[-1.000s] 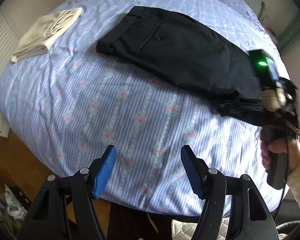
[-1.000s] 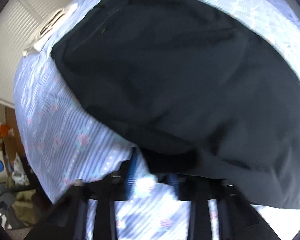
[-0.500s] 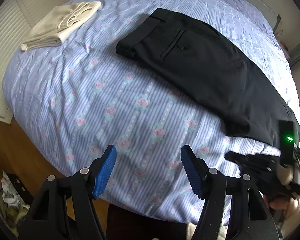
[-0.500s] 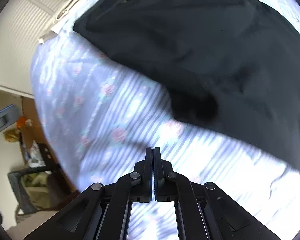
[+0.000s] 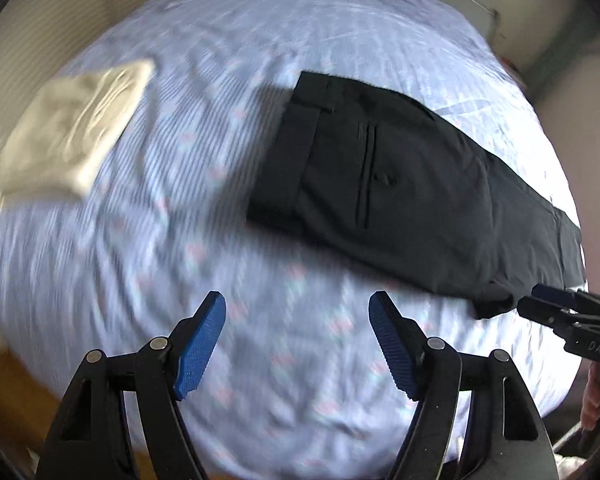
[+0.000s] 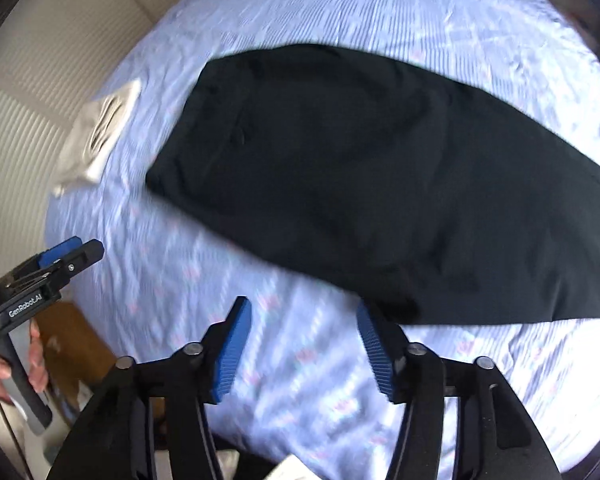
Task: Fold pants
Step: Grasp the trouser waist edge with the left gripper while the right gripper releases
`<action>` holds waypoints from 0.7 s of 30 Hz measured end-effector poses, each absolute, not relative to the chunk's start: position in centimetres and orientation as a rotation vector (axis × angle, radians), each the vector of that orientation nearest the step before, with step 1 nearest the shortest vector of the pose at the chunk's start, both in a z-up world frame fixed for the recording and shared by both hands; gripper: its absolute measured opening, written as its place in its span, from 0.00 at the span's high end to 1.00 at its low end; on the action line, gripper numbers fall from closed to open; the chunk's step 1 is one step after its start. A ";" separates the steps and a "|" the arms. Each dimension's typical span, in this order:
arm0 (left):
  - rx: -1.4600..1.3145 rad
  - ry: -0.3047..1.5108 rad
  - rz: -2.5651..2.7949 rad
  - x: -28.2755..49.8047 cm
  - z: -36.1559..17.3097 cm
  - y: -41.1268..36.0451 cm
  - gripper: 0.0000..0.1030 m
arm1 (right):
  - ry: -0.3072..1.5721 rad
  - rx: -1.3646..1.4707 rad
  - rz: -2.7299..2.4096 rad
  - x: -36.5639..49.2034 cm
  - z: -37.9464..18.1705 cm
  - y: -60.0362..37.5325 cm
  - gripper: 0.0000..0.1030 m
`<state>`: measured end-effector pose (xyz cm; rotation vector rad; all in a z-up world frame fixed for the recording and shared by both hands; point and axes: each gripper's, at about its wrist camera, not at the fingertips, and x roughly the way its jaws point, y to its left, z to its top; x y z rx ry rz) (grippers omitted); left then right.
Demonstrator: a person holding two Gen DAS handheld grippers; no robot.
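Black pants (image 5: 400, 192) lie flat on the blue floral bedsheet (image 5: 188, 264), folded lengthwise, waistband to the left and back pocket up. They also fill the right wrist view (image 6: 380, 184). My left gripper (image 5: 298, 344) is open and empty, above the sheet in front of the waistband end. My right gripper (image 6: 302, 352) is open and empty, just in front of the pants' near edge; it shows at the right in the left wrist view (image 5: 540, 300). The left gripper shows at the left in the right wrist view (image 6: 66, 254).
A folded cream garment (image 5: 72, 140) lies on the bed's far left, also seen in the right wrist view (image 6: 100, 132). A white wall panel (image 6: 16, 128) runs along the bed's left side. Wooden floor (image 5: 4, 364) shows below the bed's near edge.
My right gripper has let go of the pants, shut, then opened again, and pulled back from their edge. My left gripper stayed open and its view swung toward the waistband.
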<state>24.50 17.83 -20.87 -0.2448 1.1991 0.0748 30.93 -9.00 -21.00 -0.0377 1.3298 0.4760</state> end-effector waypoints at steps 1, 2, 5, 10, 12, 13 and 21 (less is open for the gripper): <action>-0.231 1.205 0.031 25.7 -21.0 18.6 0.29 | 1.325 -0.025 0.452 31.3 -20.8 -8.4 0.42; -0.215 1.212 -0.021 27.2 -21.3 19.5 0.29 | 1.324 -0.019 0.432 31.7 -20.6 -8.0 0.42; -0.202 1.224 -0.118 30.4 -22.2 21.2 0.30 | 1.341 0.011 0.361 32.7 -20.8 -6.0 0.42; -0.198 1.234 -0.261 37.4 -23.8 23.6 0.31 | 1.357 0.060 0.257 34.4 -21.7 -3.2 0.42; -0.206 1.228 -0.285 39.9 -24.3 24.2 0.31 | 1.351 0.088 0.202 35.3 -22.0 -2.1 0.42; -0.212 1.227 -0.303 41.3 -24.5 24.4 0.31 | 1.352 0.114 0.184 35.9 -22.2 -1.7 0.42; -0.144 1.259 -0.380 49.1 -27.4 23.5 0.34 | 1.341 0.226 0.090 39.7 -22.5 -0.6 0.42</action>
